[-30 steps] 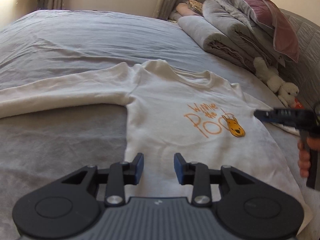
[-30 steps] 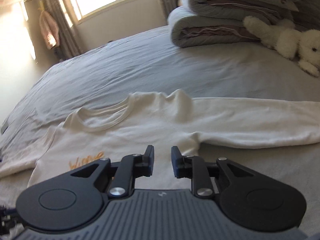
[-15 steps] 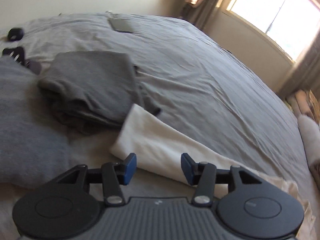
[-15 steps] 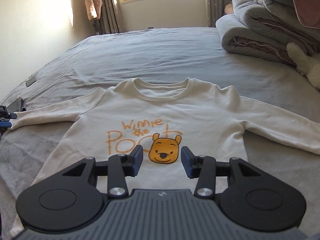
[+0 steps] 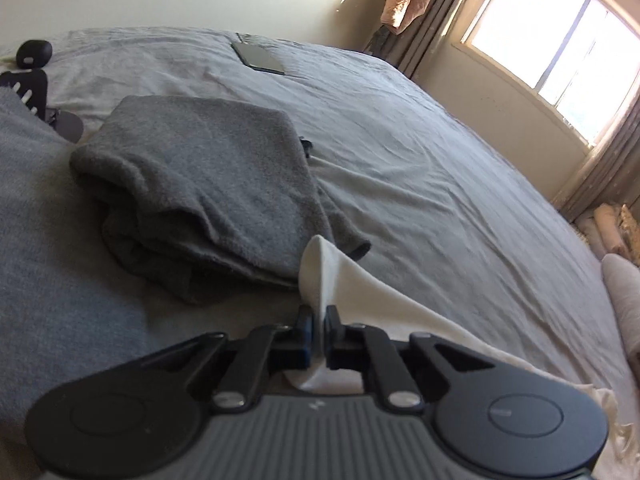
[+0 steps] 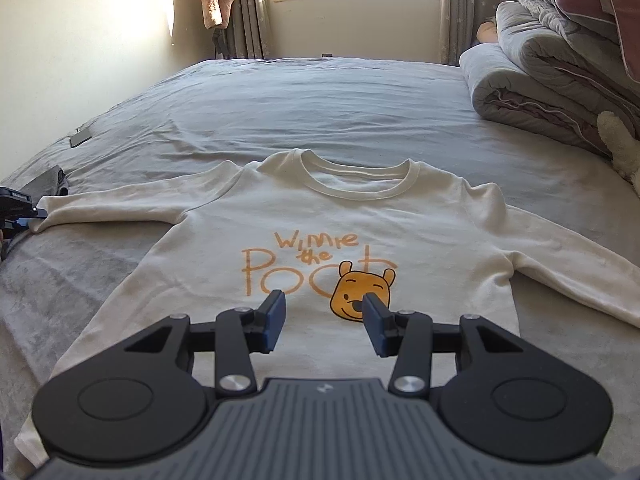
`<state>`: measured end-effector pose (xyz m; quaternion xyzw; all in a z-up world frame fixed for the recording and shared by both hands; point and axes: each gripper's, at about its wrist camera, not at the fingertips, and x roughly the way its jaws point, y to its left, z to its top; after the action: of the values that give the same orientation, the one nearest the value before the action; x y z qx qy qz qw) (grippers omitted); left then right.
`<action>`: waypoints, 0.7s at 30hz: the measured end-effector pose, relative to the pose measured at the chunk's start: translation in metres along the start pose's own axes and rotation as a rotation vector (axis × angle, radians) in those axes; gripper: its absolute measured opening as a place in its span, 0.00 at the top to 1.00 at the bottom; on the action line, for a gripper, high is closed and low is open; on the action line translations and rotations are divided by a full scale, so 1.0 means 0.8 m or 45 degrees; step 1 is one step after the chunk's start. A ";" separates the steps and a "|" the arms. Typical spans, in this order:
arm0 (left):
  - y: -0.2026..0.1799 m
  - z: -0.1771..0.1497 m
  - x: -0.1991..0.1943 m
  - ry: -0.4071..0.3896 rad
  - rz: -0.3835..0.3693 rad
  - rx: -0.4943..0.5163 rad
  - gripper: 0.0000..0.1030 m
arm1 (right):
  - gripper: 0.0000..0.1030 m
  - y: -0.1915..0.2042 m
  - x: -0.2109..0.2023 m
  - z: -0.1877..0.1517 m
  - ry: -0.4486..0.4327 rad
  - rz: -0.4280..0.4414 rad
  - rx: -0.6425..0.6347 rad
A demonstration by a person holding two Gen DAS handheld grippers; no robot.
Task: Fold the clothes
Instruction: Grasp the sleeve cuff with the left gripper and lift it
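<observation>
A cream long-sleeved sweatshirt (image 6: 344,216) with an orange bear print lies flat, front up, on the grey bed, both sleeves spread out. My left gripper (image 5: 319,334) is shut on the cuff end of its left sleeve (image 5: 344,280), and the cuff stands up pinched between the blue pads. In the right wrist view that gripper (image 6: 16,210) shows at the far left by the sleeve end. My right gripper (image 6: 324,322) hovers open over the lower chest of the sweatshirt, nothing between its fingers.
A folded dark grey garment (image 5: 208,188) lies just beyond the held cuff. A phone (image 5: 260,56) and small black items (image 5: 32,52) lie farther off on the bed (image 6: 320,112). Rolled duvets and pillows (image 6: 552,64) and a plush toy (image 6: 620,148) fill the right side.
My left gripper swung from the sweatshirt's body to the sleeve end, opened over the cuff, then shut on it. My right gripper turned toward the chest print and opened wider.
</observation>
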<state>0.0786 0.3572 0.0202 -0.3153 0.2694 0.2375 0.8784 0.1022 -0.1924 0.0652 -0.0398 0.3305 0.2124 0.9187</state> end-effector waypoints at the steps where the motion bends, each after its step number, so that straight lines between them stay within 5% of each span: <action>1: -0.002 0.001 -0.005 -0.017 -0.017 -0.013 0.96 | 0.54 0.000 -0.001 0.000 -0.002 -0.001 -0.001; 7: -0.033 0.018 -0.060 -0.177 -0.211 -0.069 0.96 | 0.54 -0.001 -0.005 0.002 -0.004 0.017 0.005; 10: -0.073 0.022 -0.110 -0.270 -0.419 -0.047 0.96 | 0.54 0.002 -0.007 0.004 -0.007 0.027 0.000; 13: -0.136 -0.004 -0.173 -0.323 -0.743 0.022 0.96 | 0.54 -0.001 -0.011 0.006 -0.021 0.038 0.030; 18: -0.264 -0.122 -0.248 -0.095 -1.334 0.499 0.92 | 0.54 -0.021 -0.019 0.011 -0.046 0.097 0.176; 21: -0.286 -0.171 -0.246 0.074 -1.436 0.636 0.78 | 0.54 -0.047 -0.027 0.012 -0.058 0.097 0.301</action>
<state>0.0232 0.0579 0.1507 -0.2004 0.1325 -0.3426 0.9082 0.1085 -0.2323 0.0833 0.0861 0.3335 0.2077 0.9155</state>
